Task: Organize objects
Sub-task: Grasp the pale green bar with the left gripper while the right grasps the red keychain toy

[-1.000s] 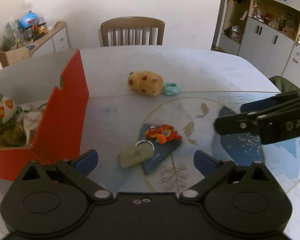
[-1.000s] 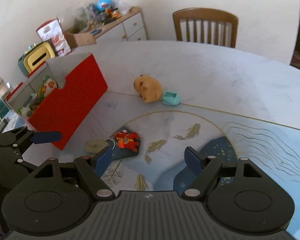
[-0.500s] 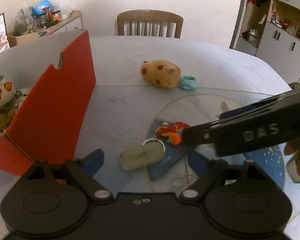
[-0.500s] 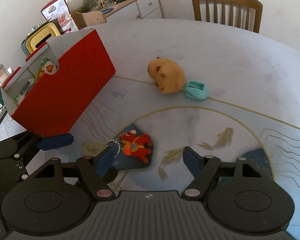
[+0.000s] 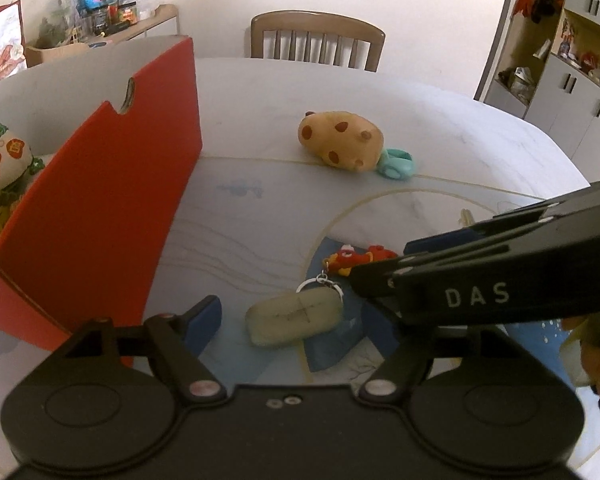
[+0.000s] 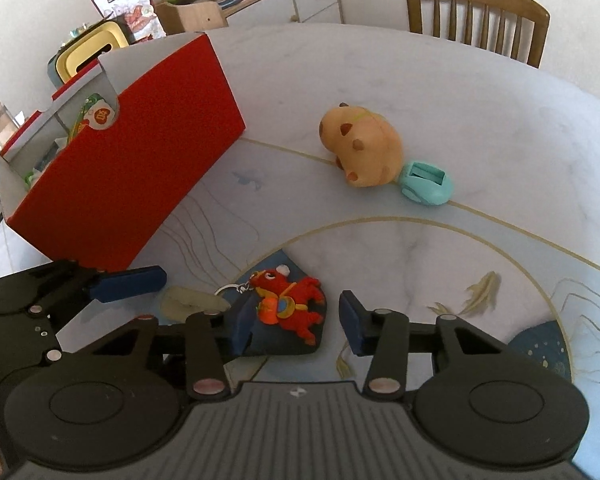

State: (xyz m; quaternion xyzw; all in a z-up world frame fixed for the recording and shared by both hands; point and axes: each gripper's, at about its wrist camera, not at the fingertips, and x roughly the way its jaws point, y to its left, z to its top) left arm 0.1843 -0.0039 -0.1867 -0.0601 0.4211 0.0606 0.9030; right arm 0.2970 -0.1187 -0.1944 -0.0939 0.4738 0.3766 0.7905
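Both grippers have dropped closer to the worktop than a second ago, and the right one has swung in over the keychain. From the left wrist, the left gripper (image 5: pixel 296 320) has its blue fingers (image 5: pixel 204 320) spread wide on either side of a pale green tag (image 5: pixel 294 318), gripping nothing; the tag lies flat on the worktop (image 5: pixel 260 112), joined by a ring to a red keychain figure (image 5: pixel 350 260), which the right gripper partly covers as it crosses from the right. A red box (image 5: pixel 100 200) stands to the left with toys inside, and farther back a spotted tan plush (image 5: pixel 338 142) lies touching a teal toy (image 5: pixel 398 164). From the right wrist, the right gripper (image 6: pixel 294 320) is released too, its fingers (image 6: pixel 350 320) flanking the red keychain figure (image 6: pixel 290 308) without closing on it. The left gripper (image 6: pixel 128 280) sits low at left, just by the pale green tag (image 6: pixel 190 302) and near the red box (image 6: pixel 132 184). The spotted tan plush (image 6: pixel 362 146) and teal toy (image 6: pixel 426 182) lie well beyond.
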